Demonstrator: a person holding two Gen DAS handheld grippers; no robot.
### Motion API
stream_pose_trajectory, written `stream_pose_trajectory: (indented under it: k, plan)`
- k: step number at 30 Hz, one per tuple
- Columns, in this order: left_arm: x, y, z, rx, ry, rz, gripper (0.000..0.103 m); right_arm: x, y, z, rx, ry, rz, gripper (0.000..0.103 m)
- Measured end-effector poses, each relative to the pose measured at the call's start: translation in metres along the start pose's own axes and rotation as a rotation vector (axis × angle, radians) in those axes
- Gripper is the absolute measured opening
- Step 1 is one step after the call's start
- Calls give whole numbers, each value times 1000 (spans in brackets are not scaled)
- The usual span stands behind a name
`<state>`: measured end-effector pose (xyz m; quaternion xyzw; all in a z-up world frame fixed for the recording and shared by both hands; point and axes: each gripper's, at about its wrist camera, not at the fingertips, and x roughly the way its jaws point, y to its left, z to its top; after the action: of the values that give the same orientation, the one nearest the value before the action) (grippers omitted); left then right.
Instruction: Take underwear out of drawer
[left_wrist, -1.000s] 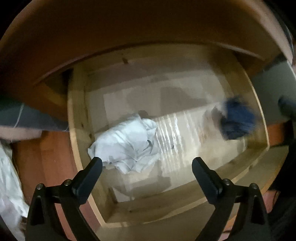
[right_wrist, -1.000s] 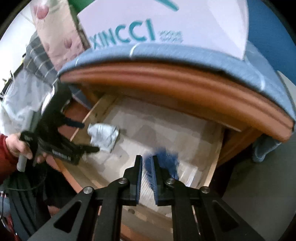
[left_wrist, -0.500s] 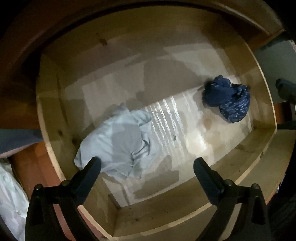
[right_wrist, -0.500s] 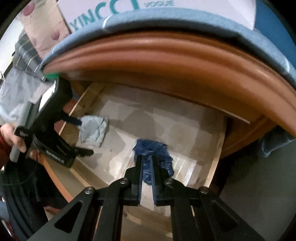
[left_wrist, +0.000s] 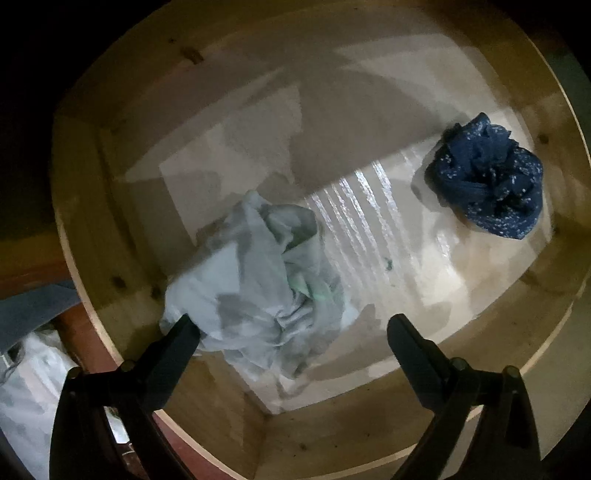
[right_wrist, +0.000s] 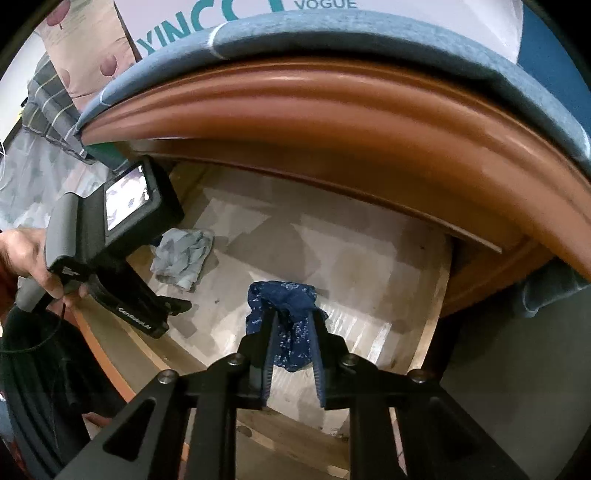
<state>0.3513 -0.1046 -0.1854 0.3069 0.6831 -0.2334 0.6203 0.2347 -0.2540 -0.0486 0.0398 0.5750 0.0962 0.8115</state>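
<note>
L hand-held gripper (left_wrist: 291, 325) closing, jaws wide astride crumpled pale grey underwear (left_wrist: 255, 284); may snag only an edge. R hand-held gripper (right_wrist: 291, 317) opening round dark blue dotted underwear (right_wrist: 286, 314); could drop it in the pale wooden drawer (left_wrist: 92, 206).

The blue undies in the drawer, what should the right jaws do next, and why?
Probably close. The right gripper has its jaws opening around the crumpled dark blue underwear, which lies on the drawer floor. Cloth already sits between them, so a squeeze should catch it.
</note>
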Motion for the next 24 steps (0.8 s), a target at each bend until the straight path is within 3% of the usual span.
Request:
stream_pose_trajectory:
  k: [6, 7, 8, 10, 12, 15, 20, 24]
  plan:
    - [-16, 13, -4, -57, -47, 29, 51, 7, 1, -2, -18, 33, -15, 18]
    - [-19, 15, -8, -65, -58, 29, 43, 8, 1, -2, -20, 41, -15, 21]
    - [-23, 17, -10, -72, -69, 24, 41, 11, 2, -2, -23, 53, -22, 36]
    - [-31, 22, -16, -84, -99, 20, 32, 15, 4, -2, -29, 73, -13, 54]
    - [-38, 21, -20, -97, -125, 8, 28, 19, 10, -3, -48, 95, -2, 56]
    - [-42, 24, -27, -126, -129, -44, 14, 25, 15, -4, -84, 116, -10, 61]
    - [-48, 27, -42, -146, -156, -114, 7, 41, 33, -1, -192, 202, -44, 65]
    - [-48, 28, -42, -157, -164, -103, 14, 64, 48, 10, -298, 243, -91, 65]
